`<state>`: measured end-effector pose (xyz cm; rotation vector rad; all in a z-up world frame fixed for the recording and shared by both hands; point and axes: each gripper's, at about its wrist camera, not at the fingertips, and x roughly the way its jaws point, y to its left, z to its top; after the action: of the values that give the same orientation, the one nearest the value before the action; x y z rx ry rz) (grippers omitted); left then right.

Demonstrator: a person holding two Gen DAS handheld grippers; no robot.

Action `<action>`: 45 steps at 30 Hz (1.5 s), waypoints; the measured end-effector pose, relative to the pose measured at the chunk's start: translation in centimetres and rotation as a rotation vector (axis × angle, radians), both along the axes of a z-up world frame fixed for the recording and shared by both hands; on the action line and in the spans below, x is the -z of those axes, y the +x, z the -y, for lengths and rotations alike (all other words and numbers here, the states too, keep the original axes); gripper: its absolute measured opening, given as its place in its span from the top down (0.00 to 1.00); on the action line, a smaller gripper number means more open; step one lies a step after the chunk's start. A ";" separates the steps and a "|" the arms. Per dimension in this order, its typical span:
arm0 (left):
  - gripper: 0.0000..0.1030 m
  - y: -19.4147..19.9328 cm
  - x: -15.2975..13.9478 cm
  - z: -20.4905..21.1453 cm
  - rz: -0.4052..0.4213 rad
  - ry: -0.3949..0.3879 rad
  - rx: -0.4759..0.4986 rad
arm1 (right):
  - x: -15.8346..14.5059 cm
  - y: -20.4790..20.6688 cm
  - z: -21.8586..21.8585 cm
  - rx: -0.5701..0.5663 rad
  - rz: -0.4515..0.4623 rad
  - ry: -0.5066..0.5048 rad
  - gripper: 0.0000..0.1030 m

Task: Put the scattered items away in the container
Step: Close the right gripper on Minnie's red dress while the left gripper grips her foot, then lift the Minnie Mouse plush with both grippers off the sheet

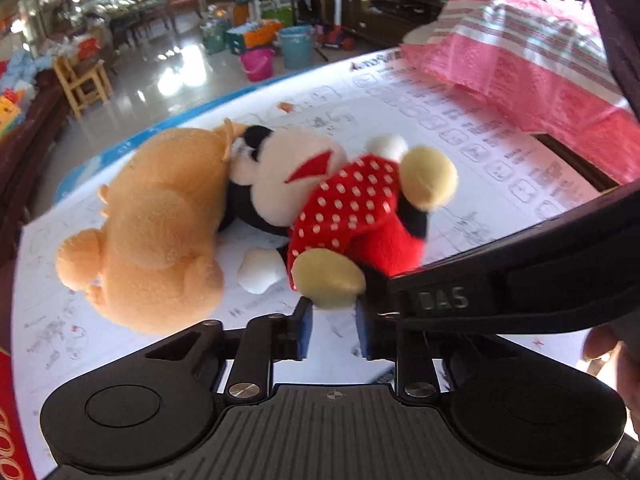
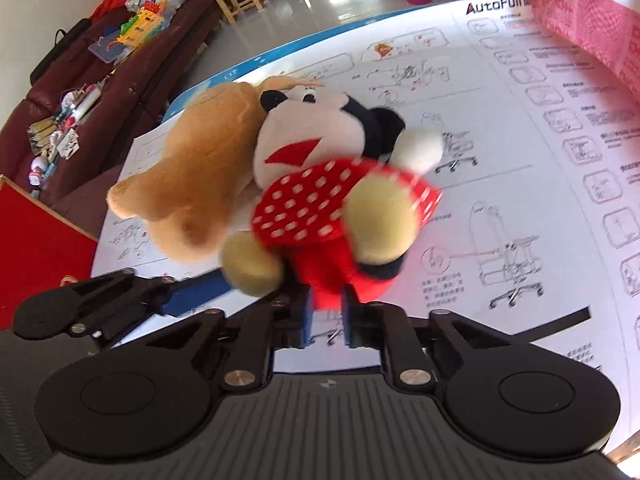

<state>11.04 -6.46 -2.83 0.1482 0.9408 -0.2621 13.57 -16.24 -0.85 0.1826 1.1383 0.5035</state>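
A mouse plush in a red dress with white dots lies on the white printed sheet, leaning against a tan plush animal. My left gripper is shut on the mouse's yellow foot. In the right wrist view, my right gripper is shut on the red fabric at the bottom of the mouse plush, just right of that foot. The tan plush lies to its left. The two grippers sit side by side, almost touching. No container shows clearly.
A pink striped cloth covers the far right of the table. A red board stands at the near left. Beyond the table edge are a dark sofa strewn with toys, a wooden chair and buckets on the floor.
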 end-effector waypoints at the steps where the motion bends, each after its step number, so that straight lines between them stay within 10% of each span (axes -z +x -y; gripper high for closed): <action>1: 0.82 -0.5 0.1 0.4 -0.005 0.010 0.013 | 0.1 -0.4 -0.1 -0.008 -0.006 -0.005 0.89; 7: 0.60 -3.1 -0.2 -0.2 0.031 0.077 -0.013 | -0.6 -1.9 2.2 0.024 0.010 0.008 0.88; 9: 0.38 -2.9 -1.0 -1.0 0.060 0.080 -0.065 | -1.3 -1.6 3.3 0.054 0.033 0.014 0.85; 17: 0.19 0.0 -2.8 -0.9 0.100 0.084 -0.099 | -3.8 1.7 4.2 0.132 0.105 0.069 0.39; 28: 0.19 4.7 0.6 0.9 0.010 0.068 -0.073 | -0.1 7.4 2.8 0.196 0.054 0.055 0.33; 33: 0.60 5.7 1.1 0.8 -0.019 0.001 -0.052 | 1.6 7.9 2.1 0.190 0.035 0.057 0.33; 45: 0.65 -0.7 1.7 0.7 -0.086 -0.005 0.047 | 0.8 0.8 1.9 0.067 0.087 0.022 0.36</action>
<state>10.36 -7.14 -4.48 0.1556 1.0230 -0.3164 14.42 -18.11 -1.70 0.2148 1.0387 0.4603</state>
